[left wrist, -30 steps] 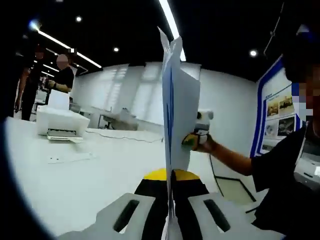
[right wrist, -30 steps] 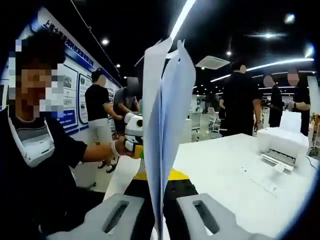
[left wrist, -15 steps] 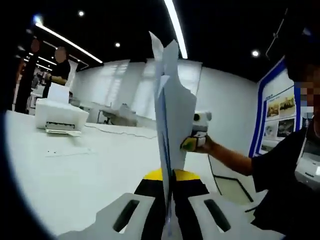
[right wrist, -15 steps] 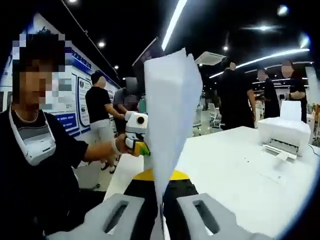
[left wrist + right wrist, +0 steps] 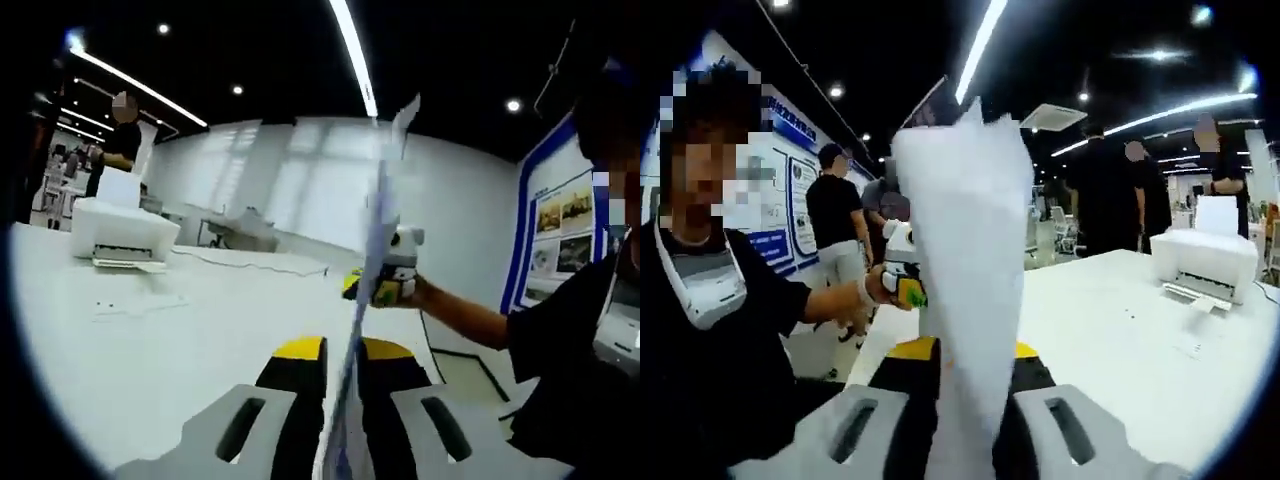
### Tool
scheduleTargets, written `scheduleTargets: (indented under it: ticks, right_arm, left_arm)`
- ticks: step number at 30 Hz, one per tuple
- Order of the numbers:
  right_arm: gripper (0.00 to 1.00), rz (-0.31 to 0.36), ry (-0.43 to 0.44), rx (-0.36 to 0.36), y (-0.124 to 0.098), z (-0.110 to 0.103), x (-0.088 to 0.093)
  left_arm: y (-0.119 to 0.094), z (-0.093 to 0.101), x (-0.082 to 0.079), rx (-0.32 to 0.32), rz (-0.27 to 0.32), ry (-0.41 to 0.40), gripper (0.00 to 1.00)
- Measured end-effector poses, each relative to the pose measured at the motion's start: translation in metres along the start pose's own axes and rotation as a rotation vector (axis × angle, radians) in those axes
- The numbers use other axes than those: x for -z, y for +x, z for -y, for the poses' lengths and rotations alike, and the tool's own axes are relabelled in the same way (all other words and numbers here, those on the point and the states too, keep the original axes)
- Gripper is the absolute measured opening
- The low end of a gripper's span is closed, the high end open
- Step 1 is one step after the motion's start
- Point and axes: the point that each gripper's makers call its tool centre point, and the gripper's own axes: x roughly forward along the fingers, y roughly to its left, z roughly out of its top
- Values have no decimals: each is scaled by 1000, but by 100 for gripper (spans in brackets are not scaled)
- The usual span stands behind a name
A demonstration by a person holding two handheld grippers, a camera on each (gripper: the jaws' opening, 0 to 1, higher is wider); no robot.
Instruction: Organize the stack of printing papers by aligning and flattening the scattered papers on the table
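Observation:
A stack of white printing papers (image 5: 372, 250) stands upright above the white table (image 5: 180, 340), pinched from opposite ends. In the left gripper view it rises edge-on from between my left gripper's (image 5: 340, 440) jaws and leans to the right. My right gripper (image 5: 398, 265) holds its far edge, in a person's hand. In the right gripper view the papers (image 5: 965, 250) look broad and blurred, rising from my right gripper (image 5: 958, 440). The left gripper (image 5: 902, 268) shows behind their left edge. Both grippers are shut on the stack.
A white printer (image 5: 122, 232) stands at the far end of the table, also seen as the printer (image 5: 1202, 258) on the right. A loose sheet (image 5: 135, 303) lies near it. Several people stand behind the table. The person holding the grippers (image 5: 710, 300) is close by.
The paper stack has swung. In the left gripper view it went from a broad face to edge-on, leaning right. In the right gripper view it widened and blurred.

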Motion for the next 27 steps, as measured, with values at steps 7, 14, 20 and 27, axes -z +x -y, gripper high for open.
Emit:
scheduleTargets:
  ticks: [7,14,20,27]
  right_arm:
    - [0,31,37,12,-2,-5,-17]
    - [0,89,-60,56,-5,-7,-60]
    - [21,1,56,43,-5,1,0]
    - [0,24,39,21,-5,-6,-12]
  left_arm:
    - [3,-3,-15,-9,35,-35,6]
    - [0,3,-61,-11,85,-2,7]
    - [2,-9,3,-24,3,-38,25]
    - [5,-5,-10,-3,25,-49,6]
